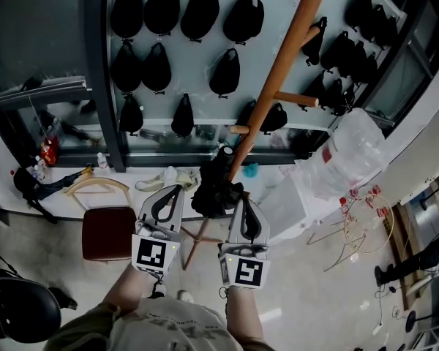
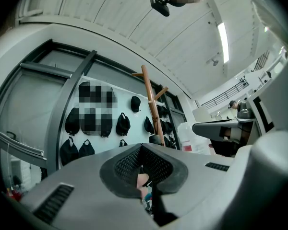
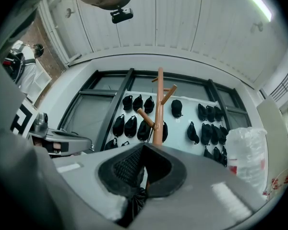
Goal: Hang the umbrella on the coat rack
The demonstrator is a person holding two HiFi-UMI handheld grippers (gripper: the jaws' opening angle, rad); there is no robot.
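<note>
Seen from the head, a black folded fabric umbrella (image 1: 214,189) sits bunched just below centre. It overlaps the lower stretch of a tall orange-brown wooden coat rack (image 1: 278,72), whose pole slants up toward 1 o'clock. The right gripper (image 1: 238,199), at 5 o'clock of the umbrella, has its jaws clamped on crinkled black umbrella cloth. The left gripper (image 1: 178,190), at 8 o'clock of it, has its jaws pressed together; whether they pinch any cloth is unclear. A dark red square stool (image 1: 108,232) sits at 8 o'clock of the scene, rows of black caps (image 1: 201,9) at 12, and a clear plastic bag (image 1: 351,156) at 3.
</note>
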